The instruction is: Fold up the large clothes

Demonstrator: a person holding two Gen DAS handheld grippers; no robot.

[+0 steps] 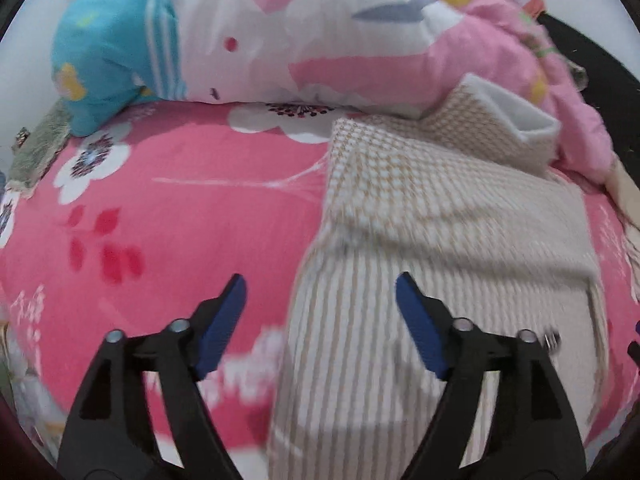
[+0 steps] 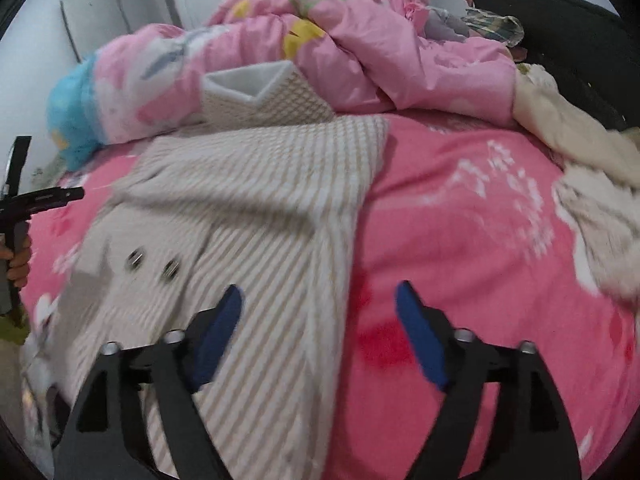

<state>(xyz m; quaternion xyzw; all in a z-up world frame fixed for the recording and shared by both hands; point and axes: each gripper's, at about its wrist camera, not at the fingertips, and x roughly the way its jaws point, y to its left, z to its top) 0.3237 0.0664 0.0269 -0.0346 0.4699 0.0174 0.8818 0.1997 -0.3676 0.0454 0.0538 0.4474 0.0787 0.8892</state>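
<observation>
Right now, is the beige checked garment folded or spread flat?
Partly folded: the beige checked garment has one side laid over itself, a diagonal edge crossing it and its collar showing at the top.

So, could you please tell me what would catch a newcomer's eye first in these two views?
First, the beige-and-white striped garment spread flat on the bright pink floral bedsheet, its collar end resting against the bunched pink quilt at the far side. Next, the open left tool over the garment's left edge and the open right tool over its right edge, neither holding cloth. A cream cloth pile lies at the right.
</observation>
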